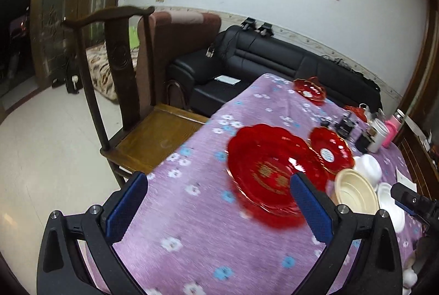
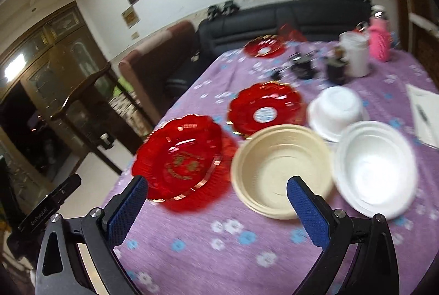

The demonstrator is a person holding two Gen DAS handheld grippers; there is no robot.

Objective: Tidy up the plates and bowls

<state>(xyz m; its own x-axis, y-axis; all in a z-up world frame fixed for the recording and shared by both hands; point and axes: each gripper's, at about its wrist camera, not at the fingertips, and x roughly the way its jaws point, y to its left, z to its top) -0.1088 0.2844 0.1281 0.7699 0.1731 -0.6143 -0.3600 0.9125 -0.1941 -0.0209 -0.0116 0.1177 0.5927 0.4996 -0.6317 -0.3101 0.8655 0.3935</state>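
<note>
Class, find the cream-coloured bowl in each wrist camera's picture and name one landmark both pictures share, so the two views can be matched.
Left wrist view: the cream bowl sits at lower right, just right of the large red plate, partly behind the gripper's right finger.
Right wrist view: the cream bowl lies at centre, between the large red plate and the white bowl.
Shared landmark: the black sofa beyond the table.

A table under a purple flowered cloth (image 2: 208, 253) carries three red scalloped plastic plates (image 2: 178, 157) (image 2: 267, 109) (image 2: 264, 46) — a cream bowl (image 2: 279, 171), an upright white bowl (image 2: 376, 166), an upturned white bowl (image 2: 338, 108) — cups and a pink bottle (image 2: 380, 39) far right.
</note>
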